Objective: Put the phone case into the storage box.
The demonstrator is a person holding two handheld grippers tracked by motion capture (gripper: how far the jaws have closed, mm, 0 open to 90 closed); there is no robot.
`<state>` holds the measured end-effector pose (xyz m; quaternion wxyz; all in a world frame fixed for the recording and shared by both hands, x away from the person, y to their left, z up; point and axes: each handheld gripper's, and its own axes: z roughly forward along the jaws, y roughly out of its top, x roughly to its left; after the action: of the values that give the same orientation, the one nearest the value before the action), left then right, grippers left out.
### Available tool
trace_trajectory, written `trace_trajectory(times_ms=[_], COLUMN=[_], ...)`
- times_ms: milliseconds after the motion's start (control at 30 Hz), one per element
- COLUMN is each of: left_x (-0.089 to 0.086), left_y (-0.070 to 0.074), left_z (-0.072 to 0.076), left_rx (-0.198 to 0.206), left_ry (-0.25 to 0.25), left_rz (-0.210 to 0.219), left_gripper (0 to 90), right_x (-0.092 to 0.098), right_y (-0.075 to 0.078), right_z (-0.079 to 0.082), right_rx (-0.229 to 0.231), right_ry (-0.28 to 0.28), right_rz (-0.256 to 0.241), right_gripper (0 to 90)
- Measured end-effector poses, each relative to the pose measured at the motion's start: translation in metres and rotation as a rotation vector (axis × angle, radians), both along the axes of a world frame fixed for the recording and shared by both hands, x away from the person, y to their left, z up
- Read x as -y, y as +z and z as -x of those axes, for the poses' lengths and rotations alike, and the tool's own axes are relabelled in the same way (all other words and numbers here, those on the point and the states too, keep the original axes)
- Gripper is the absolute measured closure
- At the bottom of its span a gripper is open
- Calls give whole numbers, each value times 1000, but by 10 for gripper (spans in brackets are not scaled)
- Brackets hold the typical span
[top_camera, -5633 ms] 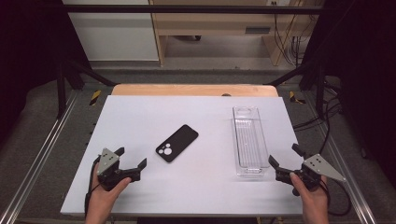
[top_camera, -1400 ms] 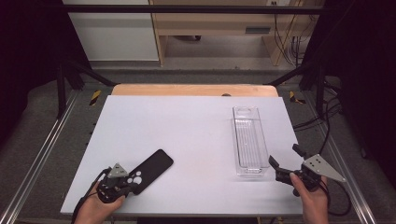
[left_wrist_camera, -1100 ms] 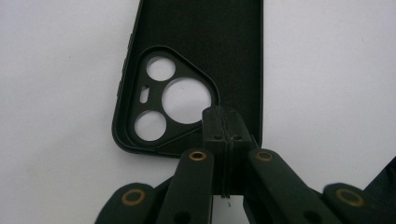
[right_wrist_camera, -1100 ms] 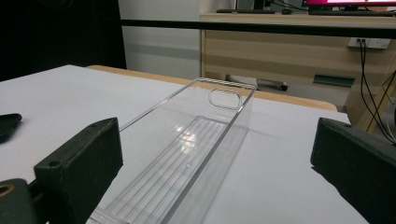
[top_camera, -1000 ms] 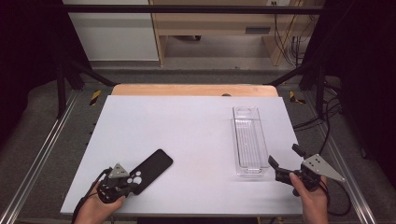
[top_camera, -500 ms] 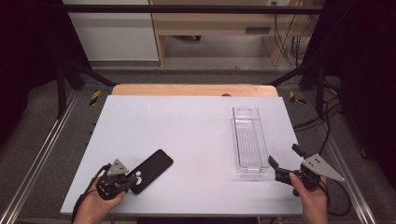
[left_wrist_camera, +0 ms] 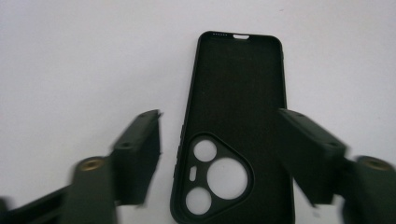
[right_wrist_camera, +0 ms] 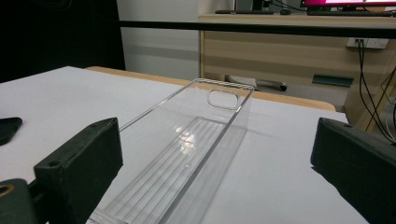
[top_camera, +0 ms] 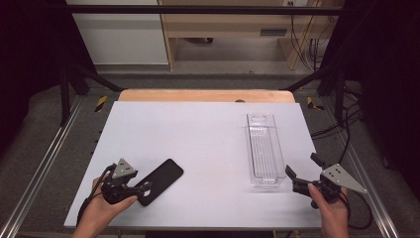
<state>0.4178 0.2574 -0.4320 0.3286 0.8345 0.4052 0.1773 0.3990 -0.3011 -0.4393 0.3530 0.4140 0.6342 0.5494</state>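
A black phone case (top_camera: 159, 180) with round camera cutouts lies flat on the white table (top_camera: 198, 134) near its front left. My left gripper (top_camera: 142, 190) is at the case's near end. In the left gripper view the case (left_wrist_camera: 236, 116) lies between the spread jaws of my left gripper (left_wrist_camera: 219, 122), with a gap at the left jaw. A clear oblong plastic tray (top_camera: 265, 148) stands empty at the right. My right gripper (top_camera: 302, 166) hovers open just beyond its near end. The right gripper view looks along the tray (right_wrist_camera: 187, 154) between the jaws of my right gripper (right_wrist_camera: 217, 172).
The table's wooden far edge (top_camera: 205, 95) meets a metal frame rail (top_camera: 44, 163) along the left side. Cables (top_camera: 337, 129) hang past the right edge. A wooden desk (right_wrist_camera: 289, 51) stands behind the table.
The phone case has come from the middle of the table to the front left with my left gripper. In the last half second its jaws have spread off the case. The right gripper has stayed put.
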Motion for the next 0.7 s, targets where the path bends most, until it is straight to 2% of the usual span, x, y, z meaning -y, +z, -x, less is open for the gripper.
trace_trajectory(times_ms=[133,233,367,433,600,700], left_x=[1,0,-1,-1,-4,-4], left_y=[-3,-7,-15,-19,-29,-34], left_z=[-2,-4,-5,-6,-7,-7], left_rx=[-7,-17,-36,-47,-69,-82], left_ry=[-9,-13,-50,-45,-11,-23], left_rz=[-4,0,2,-13,-3,8], left_gripper=[41,46,53,56,50,49], right_x=[-1,-1,-2,-3,-2,-2], right_y=[0,0,0,0,0,0], right_z=[0,0,-1,0,0,0], right_rx=[0,-2,-2,-3,-1,0], right_ry=[6,6,9,8,10,11], right_rz=[3,3,8,8,7,6], right_gripper=[25,25,25,25,25,25])
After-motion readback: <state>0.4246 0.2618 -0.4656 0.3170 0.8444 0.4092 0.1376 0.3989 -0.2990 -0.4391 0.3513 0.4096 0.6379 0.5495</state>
